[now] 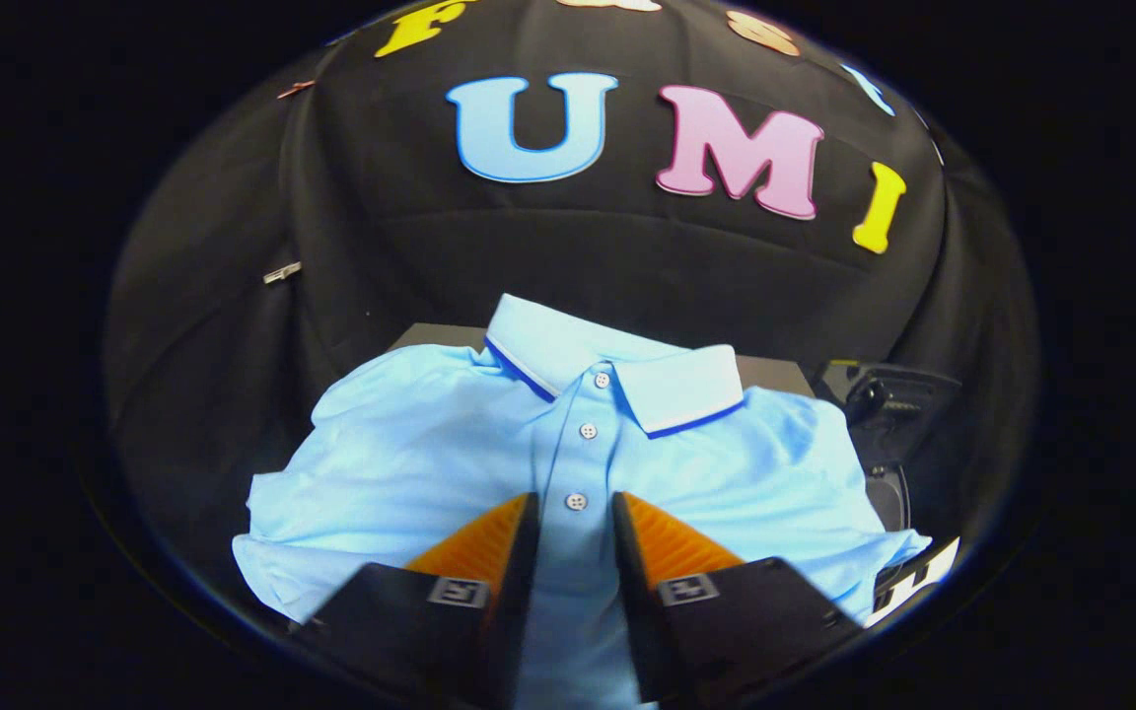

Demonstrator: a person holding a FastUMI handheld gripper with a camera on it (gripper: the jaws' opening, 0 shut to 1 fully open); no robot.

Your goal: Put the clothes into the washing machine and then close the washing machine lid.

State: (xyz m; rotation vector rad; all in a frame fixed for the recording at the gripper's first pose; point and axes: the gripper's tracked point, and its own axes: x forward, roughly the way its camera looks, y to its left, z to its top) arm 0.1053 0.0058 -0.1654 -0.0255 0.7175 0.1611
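Shirt is the thing to take now: a light blue polo lying face up on a dark stand, collar at the far side, button placket running straight toward the gripper. The two fingers stand a little apart, one on each side of the placket, with the lowest button just between their tips; whether they already press the cloth I cannot tell, so I read them as released or only lightly closing, not yet clenched on anything. To do this pick well, the tips should sink into the fabric before they close, so that they gather a fold of the front panel and not merely skim the top layer (a placket is stiffer and doubled, which helps the bite). Closing right over the button risks a slip, so a grip just near or far of it seems safer. Sleeves spread wide to left and right, and the right one hangs past the stand toward a dark object whose nature is unclear; lifting straight up first should free both without snagging. No washing machine can be made out from here, so the carry is still all ahead.
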